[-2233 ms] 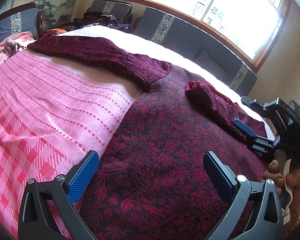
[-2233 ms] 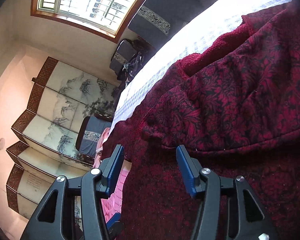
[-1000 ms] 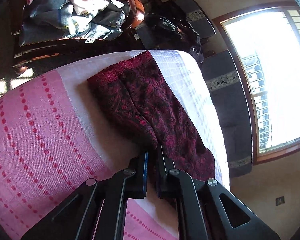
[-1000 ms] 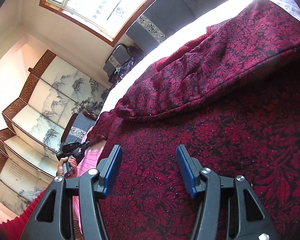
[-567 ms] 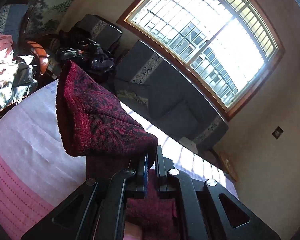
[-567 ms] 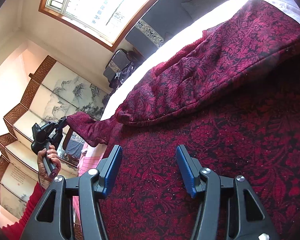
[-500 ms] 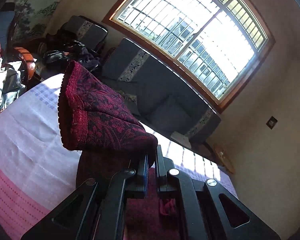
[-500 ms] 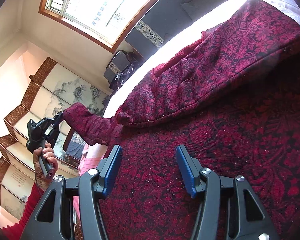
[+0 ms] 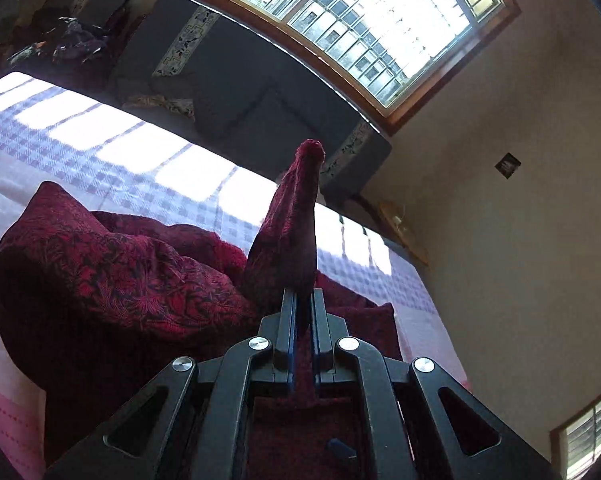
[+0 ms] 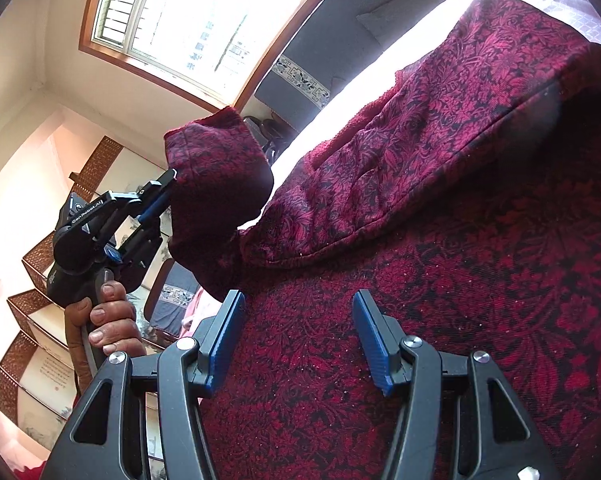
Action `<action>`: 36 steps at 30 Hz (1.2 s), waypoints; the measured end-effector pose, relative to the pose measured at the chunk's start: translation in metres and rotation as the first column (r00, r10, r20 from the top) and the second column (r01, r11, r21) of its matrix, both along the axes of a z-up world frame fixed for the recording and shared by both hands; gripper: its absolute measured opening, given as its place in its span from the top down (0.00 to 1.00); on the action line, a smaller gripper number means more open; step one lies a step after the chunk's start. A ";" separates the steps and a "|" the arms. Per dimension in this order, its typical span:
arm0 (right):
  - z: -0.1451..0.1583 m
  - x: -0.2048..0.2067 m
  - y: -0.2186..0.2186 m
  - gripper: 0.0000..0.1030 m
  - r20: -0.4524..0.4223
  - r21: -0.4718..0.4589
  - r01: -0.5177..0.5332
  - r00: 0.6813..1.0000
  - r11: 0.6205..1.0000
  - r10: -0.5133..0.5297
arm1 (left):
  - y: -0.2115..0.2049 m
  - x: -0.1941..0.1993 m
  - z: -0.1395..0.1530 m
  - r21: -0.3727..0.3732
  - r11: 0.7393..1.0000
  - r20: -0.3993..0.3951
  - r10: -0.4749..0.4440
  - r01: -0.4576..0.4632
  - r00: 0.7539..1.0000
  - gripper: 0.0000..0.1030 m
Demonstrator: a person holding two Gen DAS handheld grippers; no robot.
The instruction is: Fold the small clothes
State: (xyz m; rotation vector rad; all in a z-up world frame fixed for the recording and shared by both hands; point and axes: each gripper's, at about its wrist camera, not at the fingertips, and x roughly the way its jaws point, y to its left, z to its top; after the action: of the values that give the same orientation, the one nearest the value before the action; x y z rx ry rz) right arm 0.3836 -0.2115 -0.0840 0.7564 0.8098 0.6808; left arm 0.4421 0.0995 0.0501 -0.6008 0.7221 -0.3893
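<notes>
Left, the left gripper [image 9: 302, 312] is clenched on a sleeve [image 9: 288, 236] of the red garment [image 10: 440, 240], lifted above the bed [image 9: 100, 152]. Right gripper [image 10: 298, 336] hangs released over the garment's body. Sofa [image 9: 236, 80], window [image 9: 360, 12] and folding screen [image 10: 32, 304] stand behind; a hand [image 10: 108, 320] grips the left handle.

Dark-red floral garment [image 10: 440, 208] on bed; sleeve [image 9: 292, 232] lifted
</notes>
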 end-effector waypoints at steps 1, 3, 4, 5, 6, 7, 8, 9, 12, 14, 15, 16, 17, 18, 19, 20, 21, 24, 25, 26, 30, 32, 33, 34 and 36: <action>0.000 0.000 -0.001 0.49 0.000 0.007 0.000 1.000 1.000 0.000 | -0.010 0.000 -0.004 0.010 1.000 -0.002 -0.010 0.010 1.000 0.94; -0.001 -0.001 -0.003 0.49 0.000 0.020 0.002 1.000 1.000 -0.002 | -0.026 -0.003 -0.012 0.032 0.999 -0.007 -0.031 0.031 1.000 0.94; -0.001 -0.001 -0.004 0.49 0.000 0.025 0.005 1.000 1.000 -0.005 | -0.036 -0.004 -0.016 0.042 0.998 -0.009 -0.040 0.041 0.999 0.95; 0.000 -0.002 -0.004 0.49 0.000 0.030 0.006 1.000 1.000 -0.006 | -0.043 -0.005 -0.020 0.052 0.997 -0.013 -0.050 0.051 0.999 0.95; -0.001 -0.002 -0.005 0.49 0.000 0.034 0.007 1.000 0.999 -0.007 | -0.050 -0.004 -0.024 0.062 0.996 -0.018 -0.059 0.061 0.998 0.95; -0.001 -0.002 -0.005 0.49 0.000 0.038 0.007 1.000 0.999 -0.007 | -0.057 -0.004 -0.028 0.071 0.995 -0.021 -0.068 0.070 0.997 0.95; 0.000 -0.003 -0.005 0.49 0.001 0.041 0.007 1.000 0.999 -0.007 | -0.063 -0.005 -0.031 0.080 0.994 -0.022 -0.077 0.078 0.997 0.94; -0.001 -0.003 -0.005 0.49 0.001 0.044 0.008 1.000 0.999 -0.008 | -0.069 -0.007 -0.034 0.091 0.992 -0.020 -0.086 0.087 0.996 0.95; -0.001 -0.004 -0.009 0.49 0.000 0.061 0.011 1.000 0.998 -0.011 | -0.082 -0.010 -0.041 0.111 0.986 -0.010 -0.121 0.121 0.993 0.94; -0.002 -0.005 -0.011 0.49 0.000 0.070 0.014 1.000 0.997 -0.014 | -0.089 -0.013 -0.045 0.122 0.983 -0.006 -0.135 0.134 0.991 0.94; -0.002 -0.005 -0.012 0.49 0.000 0.073 0.016 1.000 0.997 -0.016 | -0.091 -0.014 -0.048 0.121 0.982 -0.005 -0.143 0.143 0.990 0.94; -0.003 -0.005 -0.012 0.49 0.000 0.076 0.017 1.000 0.997 -0.017 | -0.093 -0.015 -0.051 0.122 0.981 -0.004 -0.149 0.149 0.989 0.94; -0.003 -0.005 -0.013 0.49 -0.001 0.080 0.017 1.000 0.997 -0.017 | -0.095 -0.017 -0.053 0.128 0.980 -0.004 -0.153 0.152 0.988 0.94; -0.003 -0.005 -0.013 0.49 -0.001 0.083 0.019 1.000 0.996 -0.019 | -0.097 -0.018 -0.055 0.137 0.978 -0.004 -0.157 0.156 0.988 0.94; -0.003 -0.005 -0.014 0.49 0.000 0.084 0.021 1.000 0.996 -0.021 | -0.099 -0.019 -0.058 0.146 0.976 -0.003 -0.160 0.159 0.987 0.94; -0.005 -0.006 -0.016 0.49 0.001 0.085 0.023 1.000 0.996 -0.023 | -0.101 -0.019 -0.060 0.155 0.975 0.000 -0.161 0.159 0.987 0.94; -0.005 -0.007 -0.017 0.49 0.001 0.085 0.026 1.000 0.996 -0.026 | -0.102 -0.021 -0.062 0.162 0.974 0.006 -0.162 0.159 0.987 0.94; -0.005 -0.008 -0.019 0.48 -0.001 0.091 0.032 0.999 0.995 -0.032 | -0.103 -0.022 -0.067 0.177 0.972 0.023 -0.162 0.156 0.986 0.93; -0.005 -0.009 -0.019 0.46 -0.002 0.092 0.032 0.999 0.995 -0.032 | -0.102 -0.022 -0.070 0.175 0.973 0.029 -0.160 0.153 0.987 0.92; -0.003 -0.009 -0.020 0.45 -0.005 0.084 0.036 0.999 0.996 -0.036 | -0.102 -0.023 -0.073 0.172 0.974 0.033 -0.157 0.149 0.987 0.91; 0.010 -0.012 -0.026 0.37 -0.005 0.051 0.067 0.998 0.996 -0.067 | -0.094 -0.023 -0.090 0.123 0.984 0.009 -0.134 0.132 0.991 0.87; 0.017 -0.005 -0.033 0.34 -0.012 0.061 0.076 0.997 0.995 -0.075 | -0.089 -0.021 -0.092 0.090 0.987 0.005 -0.131 0.130 0.991 0.87; 0.021 -0.001 -0.038 0.33 -0.009 0.057 0.090 0.996 0.994 -0.090 | -0.088 -0.021 -0.091 0.083 0.988 0.011 -0.130 0.129 0.991 0.87; 0.025 0.004 -0.042 0.31 -0.010 0.043 0.105 0.994 0.994 -0.104 | -0.087 -0.021 -0.092 0.080 0.988 0.011 -0.132 0.131 0.991 0.87; 0.028 0.018 -0.050 0.30 -0.029 0.034 0.110 0.994 0.993 -0.109 | -0.087 -0.021 -0.093 0.078 0.988 0.009 -0.134 0.133 0.991 0.87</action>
State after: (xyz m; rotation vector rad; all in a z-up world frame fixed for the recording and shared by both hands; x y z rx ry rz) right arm 0.4017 -0.2612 -0.0558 0.8376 0.7772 0.5887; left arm 0.4211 0.0124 -0.0425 -0.4772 0.7632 -0.4871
